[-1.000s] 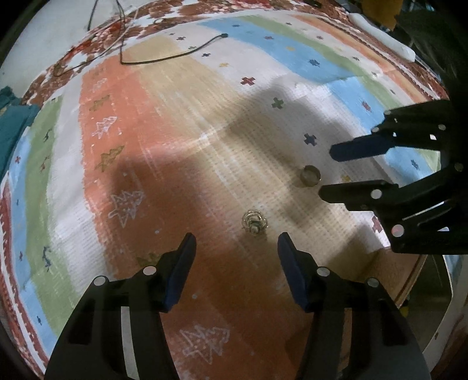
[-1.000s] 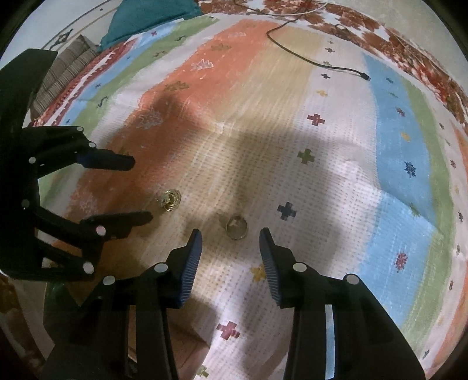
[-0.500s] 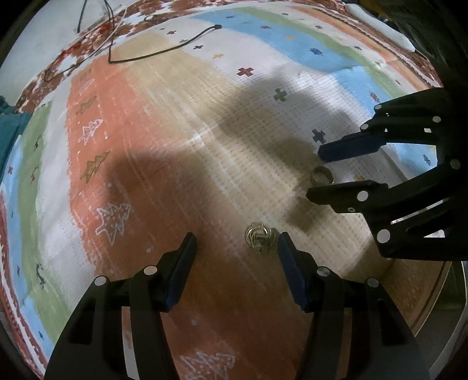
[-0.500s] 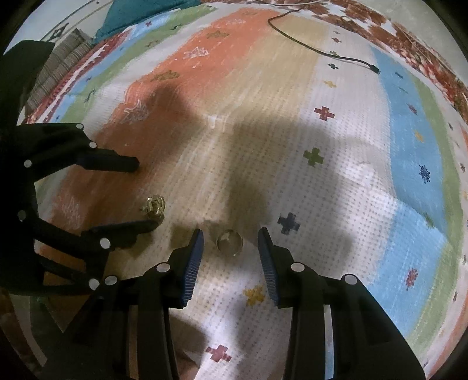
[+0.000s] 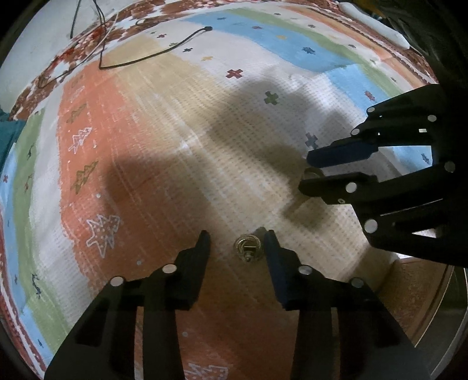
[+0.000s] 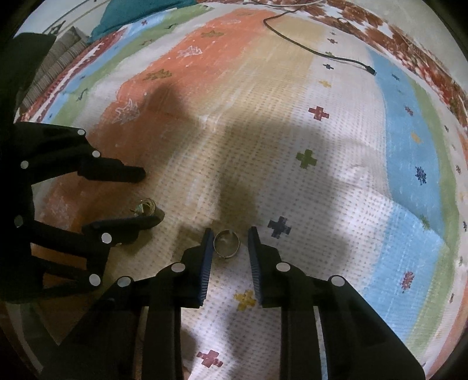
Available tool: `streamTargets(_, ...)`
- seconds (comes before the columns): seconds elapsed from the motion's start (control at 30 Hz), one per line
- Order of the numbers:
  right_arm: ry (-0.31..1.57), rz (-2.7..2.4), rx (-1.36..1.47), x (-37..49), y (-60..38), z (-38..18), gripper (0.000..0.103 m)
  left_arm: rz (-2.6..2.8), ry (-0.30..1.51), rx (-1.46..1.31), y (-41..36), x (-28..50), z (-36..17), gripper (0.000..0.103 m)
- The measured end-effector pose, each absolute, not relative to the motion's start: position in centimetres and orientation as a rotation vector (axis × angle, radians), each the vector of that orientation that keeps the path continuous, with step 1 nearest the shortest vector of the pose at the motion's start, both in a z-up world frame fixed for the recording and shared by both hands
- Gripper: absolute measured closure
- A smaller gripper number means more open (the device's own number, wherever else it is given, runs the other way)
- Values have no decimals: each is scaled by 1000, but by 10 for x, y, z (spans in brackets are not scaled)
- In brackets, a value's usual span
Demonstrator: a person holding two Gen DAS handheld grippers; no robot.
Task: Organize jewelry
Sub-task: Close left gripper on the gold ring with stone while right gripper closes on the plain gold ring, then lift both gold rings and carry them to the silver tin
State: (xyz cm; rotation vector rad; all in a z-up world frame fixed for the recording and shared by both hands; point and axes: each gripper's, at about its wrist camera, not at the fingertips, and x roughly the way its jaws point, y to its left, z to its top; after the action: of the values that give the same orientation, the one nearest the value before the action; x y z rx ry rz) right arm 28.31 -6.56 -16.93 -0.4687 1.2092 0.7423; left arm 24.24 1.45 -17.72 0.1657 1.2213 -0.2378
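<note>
We see a big patterned cloth point(image 5: 181, 152) with orange, tan, white, blue and green bands, small crosses and tree shapes, spread under both tools; it covers a table whose brown edge point(image 5: 415, 292) shows at the cloth's near corner, right of the left hand-held gripper. Whether the cloth reaches the far side of the table we cannot tell.

A black cable point(image 6: 321, 55) lies on the cloth well ahead of both grippers, plug end free. A teal fabric piece point(image 6: 137, 11) sits at the far left edge of the right wrist view.

Left hand-held gripper point(image 5: 236, 248): pointing steeply down, jaws closing, partly open. A small gold ornate earring point(image 5: 248, 248) lies on the cloth between its fingertips, nearer the right finger, a clear gap on the left side. We see no firm pinch yet.

Right hand-held gripper point(image 6: 228, 247): also pointing steeply down, jaws closing, narrow gap. A gold ring point(image 6: 226, 244) lies on the cloth between its fingertips, just beside the left pad, a small gap to the right pad. Not lifted.

The two grippers work side by side, near each other; each shows in the other's view. From the right wrist view the earring point(image 6: 146, 206) sits just above the left gripper's near finger.
</note>
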Motion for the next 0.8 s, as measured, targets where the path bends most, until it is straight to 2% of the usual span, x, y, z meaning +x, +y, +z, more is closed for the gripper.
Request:
streamTargets(0.03,1210,743,-465,284,-65,-169,84,-234,1218,161,16,243,-177,76)
streamTargets(0.07,1209,744,-464,283,-65,-169,84,-229,1218,150,18,243,-177,85)
streamTargets(0.1,1206,745,-465,283,-64,-170,84,-225,1218,142,19,243,-177,87)
streamTargets(0.8,1179,651,-408,273,-80,-142,84,-26,1225,66,28,223,-156,87)
